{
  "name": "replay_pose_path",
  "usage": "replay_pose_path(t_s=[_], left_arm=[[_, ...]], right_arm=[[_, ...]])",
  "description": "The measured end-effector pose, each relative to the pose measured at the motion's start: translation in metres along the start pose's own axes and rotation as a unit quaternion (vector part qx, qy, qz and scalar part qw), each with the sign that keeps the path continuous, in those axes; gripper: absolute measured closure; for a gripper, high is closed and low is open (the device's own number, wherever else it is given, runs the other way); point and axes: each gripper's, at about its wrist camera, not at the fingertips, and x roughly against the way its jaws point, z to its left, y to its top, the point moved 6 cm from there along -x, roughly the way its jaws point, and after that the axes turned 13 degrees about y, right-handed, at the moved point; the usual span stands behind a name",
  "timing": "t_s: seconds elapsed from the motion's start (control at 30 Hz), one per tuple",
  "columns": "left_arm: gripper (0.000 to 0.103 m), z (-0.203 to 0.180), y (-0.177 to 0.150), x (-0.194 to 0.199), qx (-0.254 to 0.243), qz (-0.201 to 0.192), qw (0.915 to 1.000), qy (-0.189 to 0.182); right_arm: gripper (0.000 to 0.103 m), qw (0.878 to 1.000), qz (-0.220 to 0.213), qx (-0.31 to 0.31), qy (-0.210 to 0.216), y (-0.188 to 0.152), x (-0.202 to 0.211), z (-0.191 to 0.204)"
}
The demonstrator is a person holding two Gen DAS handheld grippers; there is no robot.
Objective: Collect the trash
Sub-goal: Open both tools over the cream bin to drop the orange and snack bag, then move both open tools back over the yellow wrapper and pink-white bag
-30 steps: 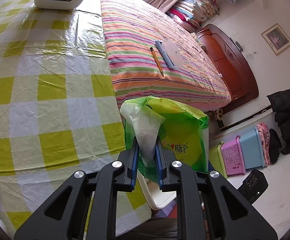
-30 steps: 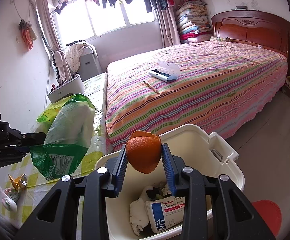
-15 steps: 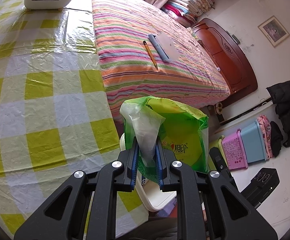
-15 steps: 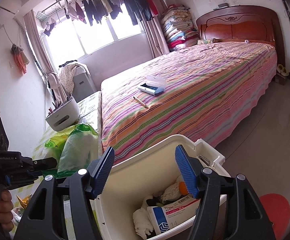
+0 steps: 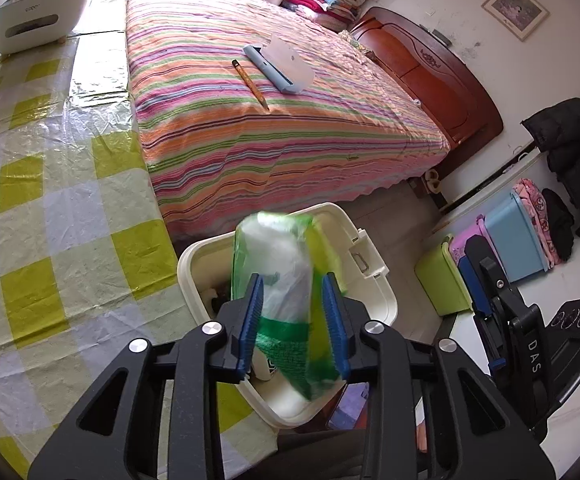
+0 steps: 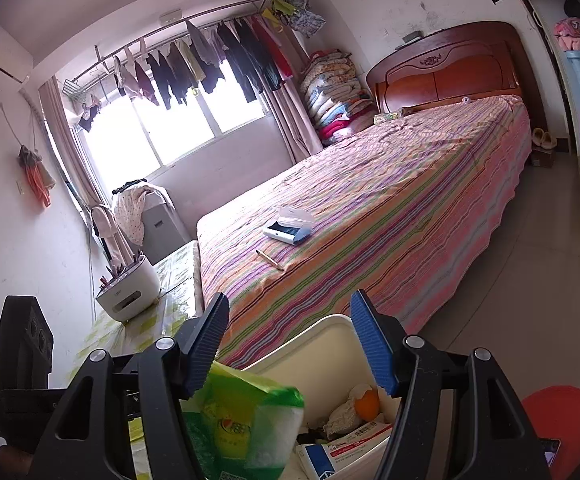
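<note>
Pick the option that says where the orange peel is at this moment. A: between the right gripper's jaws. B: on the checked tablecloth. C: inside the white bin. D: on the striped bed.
C: in the right wrist view the orange peel lies among the trash inside the white bin, below the right gripper, whose open jaws hold nothing.

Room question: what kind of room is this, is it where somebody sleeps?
Most likely yes, a bedroom in a home. A big bed with a striped cover and a wooden headboard fills it, folded blankets are stacked in the corner, and clothes hang on a rail by the window.
</note>
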Motion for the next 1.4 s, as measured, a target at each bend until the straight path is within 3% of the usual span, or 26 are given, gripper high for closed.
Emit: replay_pose_path(t_s=[0.03,0.07,0.27,0.53,0.87,1.13,1.4], left_arm=[[0.050,0.001,0.001,0.002,0.004,-0.006,1.0000,0.001],[0.044,0.002,0.002,0.005,0.009,-0.012,0.9999,0.001],[0.042,0.013,0.013,0.035,0.033,-0.040,0.9987,-0.008],[0.030,0.026,0.017,0.084,0.049,-0.070,0.9962,-0.019],[0.023,0.062,0.011,0.156,0.038,-0.118,0.9923,-0.005],[0.023,0.137,0.001,0.189,0.082,-0.127,0.9882,0.027],[0.023,0.204,-0.021,0.205,0.122,-0.118,0.9835,0.062]], right_arm=[[0.042,1.000,0.000,0.000,0.002,0.000,0.000,0.001],[0.042,1.000,-0.001,0.001,0.003,0.001,0.001,0.001],[0.042,1.000,-0.002,0.004,0.012,0.003,0.001,0.006],[0.042,0.999,0.008,0.022,0.034,-0.001,-0.004,0.019],[0.042,0.992,0.048,0.069,0.094,-0.020,-0.019,0.068],[0.041,0.975,0.103,0.118,0.157,-0.054,-0.036,0.126],[0.041,0.947,0.148,0.167,0.230,-0.090,-0.043,0.188]])
